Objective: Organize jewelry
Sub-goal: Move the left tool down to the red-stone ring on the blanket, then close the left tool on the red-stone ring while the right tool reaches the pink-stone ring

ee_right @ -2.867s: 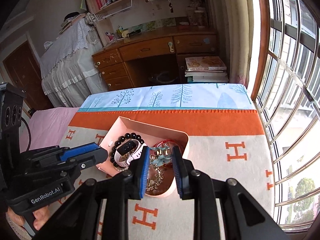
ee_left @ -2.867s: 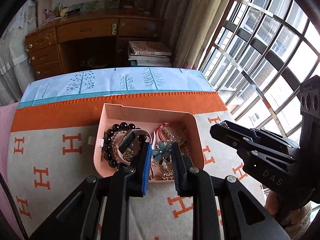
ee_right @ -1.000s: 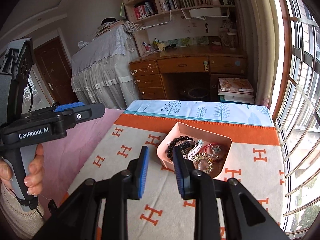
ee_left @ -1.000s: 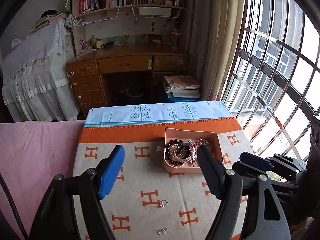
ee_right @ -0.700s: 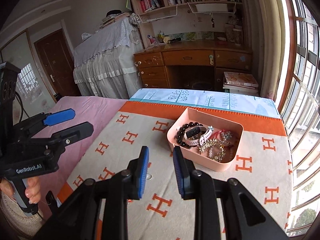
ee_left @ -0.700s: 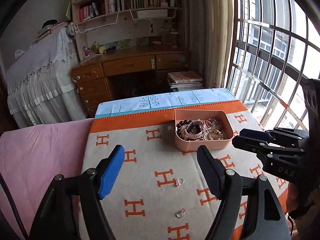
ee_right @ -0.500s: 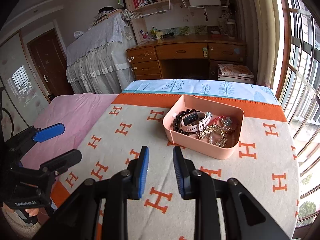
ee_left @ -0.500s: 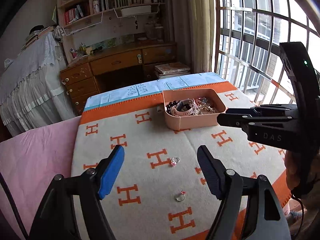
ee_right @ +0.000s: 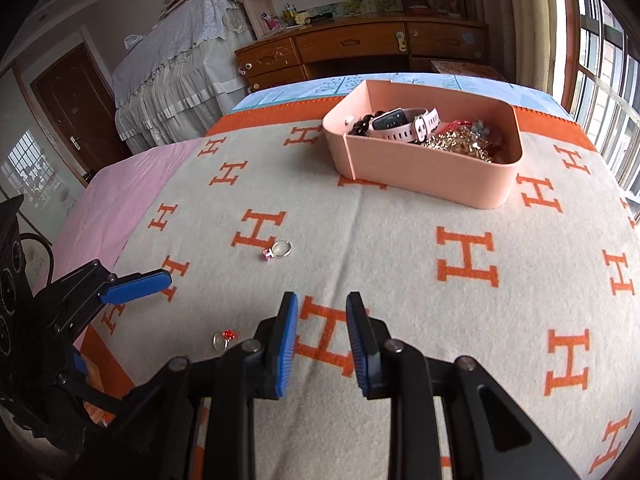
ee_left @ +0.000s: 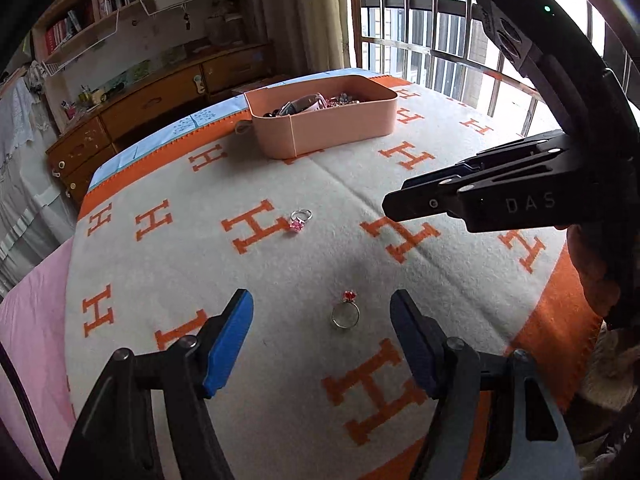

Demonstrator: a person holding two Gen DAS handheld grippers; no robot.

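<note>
A silver ring with a red stone (ee_left: 346, 312) lies on the H-patterned blanket between the blue pads of my left gripper (ee_left: 320, 308). The jaws are closing and the pads do not touch the ring. A second ring with a pink stone (ee_left: 300, 218) lies farther out. My right gripper (ee_right: 322, 300) hovers low over the blanket with a narrow, empty gap; the red ring (ee_right: 224, 338) is to its left and the pink ring (ee_right: 280, 250) ahead. The pink box (ee_right: 420, 168) holds a pink watch (ee_right: 400, 122), beads and chains.
The cream and orange blanket (ee_left: 200, 248) covers the bed, with a pink sheet (ee_right: 120, 200) at its left edge. A wooden desk (ee_right: 360, 48) and a barred window (ee_left: 440, 20) stand beyond. A hand (ee_left: 596, 276) holds the right gripper's handle.
Both grippers have come down from over the box to low above the near blanket. The left jaws have narrowed, and the red-stone ring now lies between them.
</note>
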